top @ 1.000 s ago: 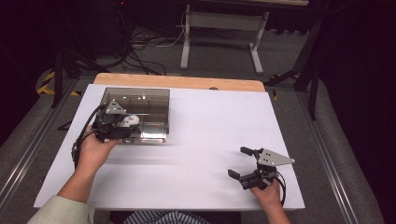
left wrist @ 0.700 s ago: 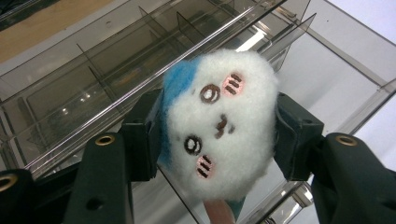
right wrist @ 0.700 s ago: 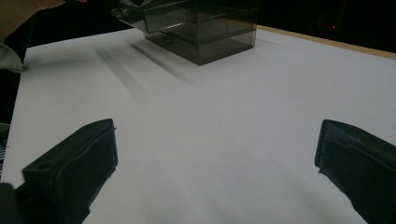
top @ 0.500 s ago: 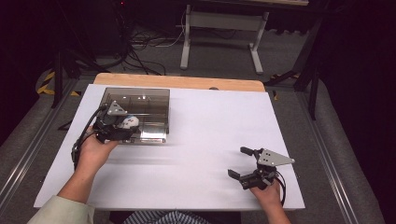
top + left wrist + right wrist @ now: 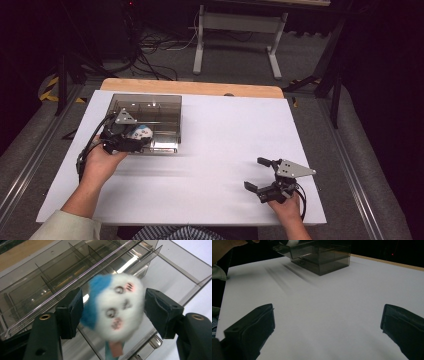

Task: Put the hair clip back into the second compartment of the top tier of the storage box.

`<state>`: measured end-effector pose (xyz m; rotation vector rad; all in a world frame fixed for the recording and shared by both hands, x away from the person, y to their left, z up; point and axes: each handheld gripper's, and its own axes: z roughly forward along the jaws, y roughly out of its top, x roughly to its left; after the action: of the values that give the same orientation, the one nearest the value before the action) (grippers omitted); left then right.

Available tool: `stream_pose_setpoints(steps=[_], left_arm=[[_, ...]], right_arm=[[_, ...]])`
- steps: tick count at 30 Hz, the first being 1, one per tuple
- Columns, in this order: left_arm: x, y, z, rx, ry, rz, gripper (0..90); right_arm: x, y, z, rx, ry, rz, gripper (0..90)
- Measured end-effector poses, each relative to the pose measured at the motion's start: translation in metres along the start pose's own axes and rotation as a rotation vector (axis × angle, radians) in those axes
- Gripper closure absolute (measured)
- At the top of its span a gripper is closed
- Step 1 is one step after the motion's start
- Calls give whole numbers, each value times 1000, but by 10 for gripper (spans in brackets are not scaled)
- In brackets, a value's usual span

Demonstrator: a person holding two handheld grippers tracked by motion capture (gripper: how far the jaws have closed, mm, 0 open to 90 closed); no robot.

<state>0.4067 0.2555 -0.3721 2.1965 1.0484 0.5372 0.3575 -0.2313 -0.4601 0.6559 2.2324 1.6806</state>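
While the left gripper [image 5: 131, 142] hovers over the organizer box [image 5: 165, 107], jaws just opening around plush toy [image 5: 113, 307], right gripper [image 5: 264, 175] wide.

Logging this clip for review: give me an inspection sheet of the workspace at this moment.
Surface: white table top, bare apart from the box; wooden strip at its far edge.
Job's things: smoky clear divided box at the left; small white and blue plush toy over the box's near compartments.
Clutter: nothing seen.
Grippers: left gripper has just been opening, the toy between its jaws with gaps at both pads; right gripper open, nothing between its jaws, near the right front corner.
Cables: black cable from each gripper; loose cables on the floor beyond.
Surroundings: dark room, grey floor, white table frame behind.
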Motion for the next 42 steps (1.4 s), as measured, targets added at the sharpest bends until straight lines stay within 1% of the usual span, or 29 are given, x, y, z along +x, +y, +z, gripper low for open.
stream_pose_setpoints(steps=[2, 5, 7, 8, 9, 10, 11, 12, 13, 14, 15, 16, 18, 19, 20, 21, 22, 23, 24, 25, 27, 28, 29, 35, 37, 42], left_arm=[[-1, 0, -2, -9, 0, -4, 320], [0, 1, -5, -35, 5, -6, 318], [0, 2, -8, -65, -8, -20, 320], [0, 2, -9, -75, -8, -23, 341], [0, 3, -9, -87, -6, -23, 376], [0, 3, -10, -100, -14, -27, 404], [1, 3, -11, -115, -25, -28, 454], [1, 3, -12, -130, -32, -30, 512], [0, 4, -15, -159, -34, -32, 624], [0, 4, -15, -159, -34, -32, 681], [1, 4, -15, -167, -34, -37, 681], [1, 5, -16, -178, -29, -40, 729], [1, 6, -15, -190, -16, -59, 786], [2, 7, -14, -192, -4, -56, 848], [2, 7, -14, -192, -4, -56, 866], [2, 7, -12, -190, 3, -72, 878], [2, 7, -12, -190, 3, -72, 888], [3, 8, -10, -180, 4, -74, 897], [4, 8, -7, -168, 4, -79, 899], [4, 8, -7, -168, 4, -79, 900], [4, 8, -2, -139, -2, -73, 900], [4, 8, -2, -139, -2, -73, 900], [4, 8, 1, -116, -11, -76, 900], [7, 7, 3, -95, -31, -89, 900], [7, 7, 5, -84, -35, -88, 900], [7, 7, 6, -71, -31, -84, 900]], right_arm=[[0, 0, 0, 0, 0, 0, 0], [0, 0, 0, 0, 0, -1, 0], [0, 0, 0, 0, 0, -1, 0], [0, 0, 0, 0, 0, -1, 0], [0, 0, 0, 1, 0, -1, 0], [0, 0, 0, 1, -1, -2, 0], [0, 0, 0, 2, -1, -2, 0], [0, 0, 0, 2, -1, -2, 0], [0, 0, 0, 2, -1, -2, 0], [0, 0, 0, 2, -1, -2, 0], [0, 0, 0, 2, -1, -2, 0], [0, 0, 0, 1, -1, -2, 0], [0, 0, 0, 3, -1, -2, 0], [0, 0, 0, 2, -1, -2, 0], [0, 0, 0, 2, 0, -1, 0], [0, 0, 0, 1, -1, -1, 0], [0, 0, 0, 1, -1, -1, 0], [0, 0, 0, 1, 0, -1, 0], [0, 0, 0, 1, 0, -1, 0], [0, 0, 0, 1, 0, -1, 0], [0, 0, 0, 2, 0, -2, 0], [0, 0, 0, 2, 0, -2, 0], [0, 0, 0, 3, 0, -2, 0], [0, 0, 0, 2, 1, 2, 0], [0, 0, 0, 2, 0, 0, 0], [0, 0, 0, 2, 0, 2, 0]])
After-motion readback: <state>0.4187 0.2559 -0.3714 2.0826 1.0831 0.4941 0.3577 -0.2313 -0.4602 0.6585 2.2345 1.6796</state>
